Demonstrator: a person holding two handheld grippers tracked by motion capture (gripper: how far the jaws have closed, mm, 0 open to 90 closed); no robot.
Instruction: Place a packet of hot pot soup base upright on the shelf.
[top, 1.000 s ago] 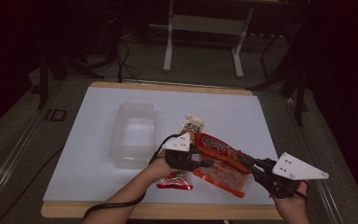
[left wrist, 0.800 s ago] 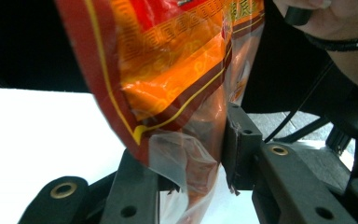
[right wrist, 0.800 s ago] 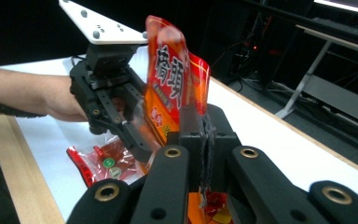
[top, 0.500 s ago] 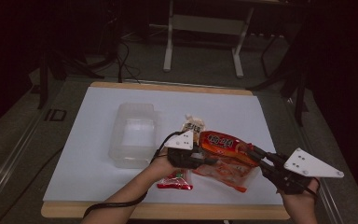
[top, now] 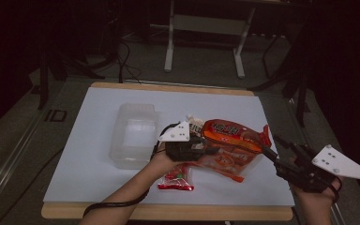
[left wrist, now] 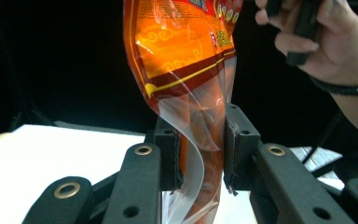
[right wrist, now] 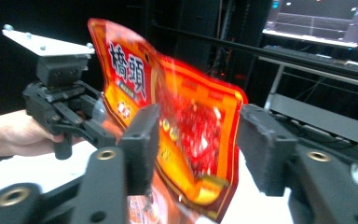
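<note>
An orange snack bag [top: 232, 133] hangs lifted above the white table [top: 89, 154]. My left gripper [top: 212, 151] is shut on its clear left end; in the left gripper view the pads [left wrist: 235, 140] pinch the clear film of the bag [left wrist: 182, 51], having closed a little tighter. My right gripper [top: 268, 152] is at the bag's right end. Its jaws have just been opening. In the right gripper view the bag [right wrist: 186, 121] stands between the fingers [right wrist: 142, 140] of the right gripper [right wrist: 198, 140], with a gap on the right side.
A second orange and clear bag [top: 222, 165] lies on the table under the lifted one. A small red packet [top: 176, 179] lies near the front edge, a pale packet [top: 196, 123] behind the left gripper. A clear plastic container [top: 133, 136] stands at the left.
Both hands rose and the orange bag came up off the table. The right gripper's jaws spread apart from the bag's right end and shifted right. The left gripper kept its hold.
</note>
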